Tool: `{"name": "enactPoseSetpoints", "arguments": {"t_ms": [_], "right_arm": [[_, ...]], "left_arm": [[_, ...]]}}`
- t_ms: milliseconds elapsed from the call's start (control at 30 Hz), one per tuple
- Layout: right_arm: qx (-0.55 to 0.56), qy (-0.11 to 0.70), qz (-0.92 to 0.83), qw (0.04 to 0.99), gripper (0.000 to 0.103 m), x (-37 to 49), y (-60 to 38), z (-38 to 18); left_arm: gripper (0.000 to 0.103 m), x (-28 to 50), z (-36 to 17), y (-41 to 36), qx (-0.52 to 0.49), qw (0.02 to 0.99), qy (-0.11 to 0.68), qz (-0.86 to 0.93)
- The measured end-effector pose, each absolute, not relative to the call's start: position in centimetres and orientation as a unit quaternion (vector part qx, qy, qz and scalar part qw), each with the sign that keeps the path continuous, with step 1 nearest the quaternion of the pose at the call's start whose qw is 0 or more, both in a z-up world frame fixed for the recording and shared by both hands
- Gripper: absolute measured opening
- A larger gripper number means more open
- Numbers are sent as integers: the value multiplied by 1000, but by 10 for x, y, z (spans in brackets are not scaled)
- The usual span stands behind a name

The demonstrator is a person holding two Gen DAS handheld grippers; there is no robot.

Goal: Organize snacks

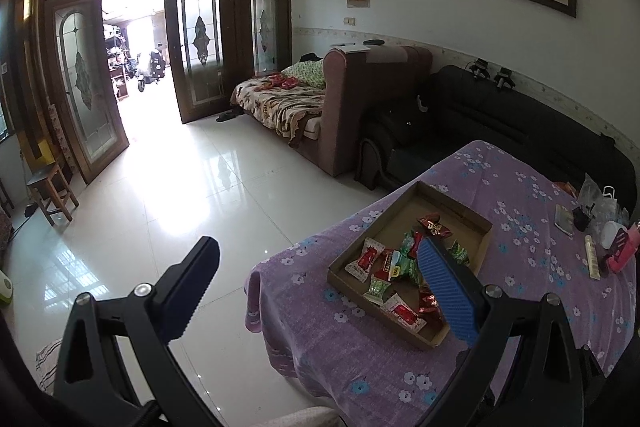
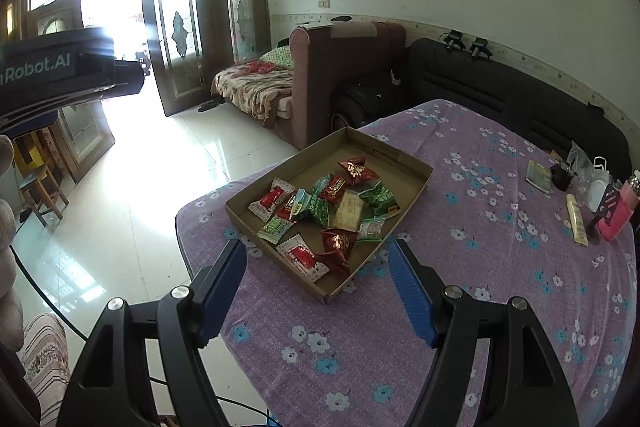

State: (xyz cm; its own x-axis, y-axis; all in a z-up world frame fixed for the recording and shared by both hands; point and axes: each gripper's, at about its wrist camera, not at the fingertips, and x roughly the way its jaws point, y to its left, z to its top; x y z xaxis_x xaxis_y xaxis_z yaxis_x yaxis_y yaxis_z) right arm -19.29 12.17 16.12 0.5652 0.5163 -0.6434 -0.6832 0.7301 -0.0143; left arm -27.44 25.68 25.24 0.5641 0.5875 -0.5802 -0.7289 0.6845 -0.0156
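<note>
Jaws on both the left gripper (image 1: 318,281) and right gripper (image 2: 318,281) stand wide with nothing in them. Nearby, a pink bottle (image 2: 618,205) and small things sit on the desk (image 2: 460,267). Both grippers tilt down. Red and green snacks (image 2: 320,207) lie piled in a flat cardboard tray (image 2: 394,155).

Bare purple tablecloth (image 2: 460,267) lay open between right gripper (image 2: 320,291) and cardboard tray (image 2: 404,159); near rim unobstructed. Tray far half empty, near half crowded with snack packets (image 2: 320,211). Clutter stood at table's right edge: pink bottle (image 2: 618,215), tube (image 2: 576,221), booklet (image 2: 538,177). Left gripper (image 1: 316,279) straddled table's left edge, right finger over tray.
</note>
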Motion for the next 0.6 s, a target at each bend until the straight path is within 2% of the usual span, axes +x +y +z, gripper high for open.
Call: {"name": "enactPoseSetpoints", "arguments": {"t_ms": [433,600], "right_arm": [[-135,327,358,864,73,-180,147,162],[-128,336,343,868,73,-164,158,158]], "left_arm": [[99,-275,245,272,-127,877,276,373],[99,-270,232,289,-121,857,309,395]]}}
